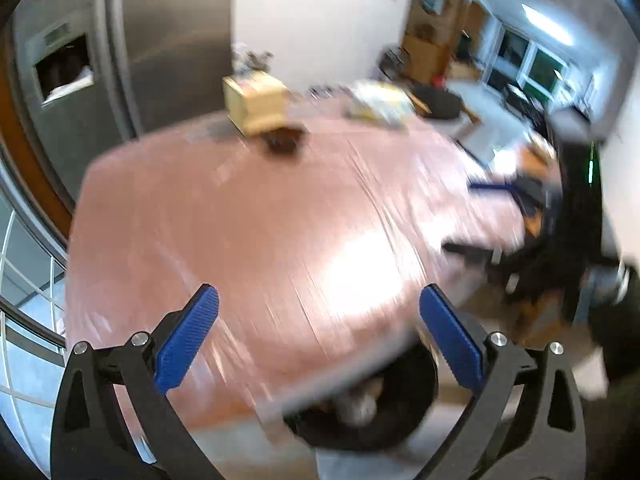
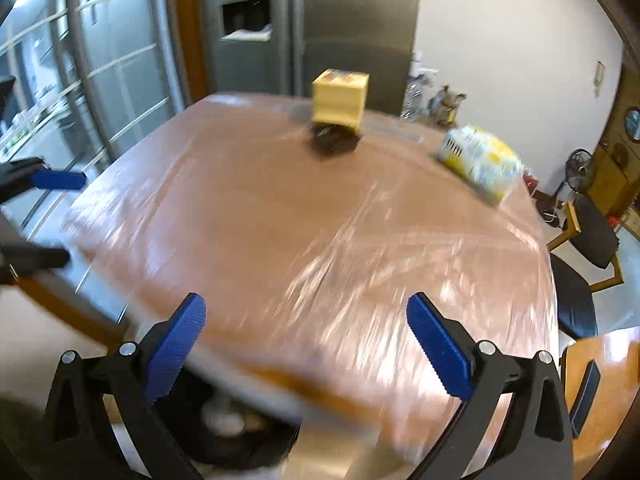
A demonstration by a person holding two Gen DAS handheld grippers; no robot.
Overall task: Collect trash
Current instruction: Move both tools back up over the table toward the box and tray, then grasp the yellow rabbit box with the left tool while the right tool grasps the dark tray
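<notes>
Left wrist view, blurred by motion: left gripper point(image 1: 319, 322) above the near part of a reddish table point(image 1: 224, 208), blue pads point(image 1: 188, 338) spread wide, nothing between them. Below the near table edge, a round black bin point(image 1: 400, 412) with pale crumpled trash point(image 1: 362, 404) inside, too smeared to give any long axis or heading. Toward the far side, a yellow box point(image 1: 256, 102) standing upright behind a small dark object point(image 1: 284, 140), touching or just beside it, cannot tell which. Further right, a pale packet point(image 1: 378, 102). At the right edge, the other tool's blue pad point(image 1: 490, 188). Right wrist view: right gripper point(image 2: 306, 334) over the same table point(image 2: 280, 208), fingers equally wide apart and empty. Under the near edge, the bin point(image 2: 224, 440) again, pale lumps of trash point(image 2: 226, 420) lying in it, shape blurred. Yellow box point(image 2: 340, 96) upright at the far edge, dark object point(image 2: 332, 142) in front. White-and-yellow packet point(image 2: 480, 160) at far right, long axis slanting from far left to near right.
</notes>
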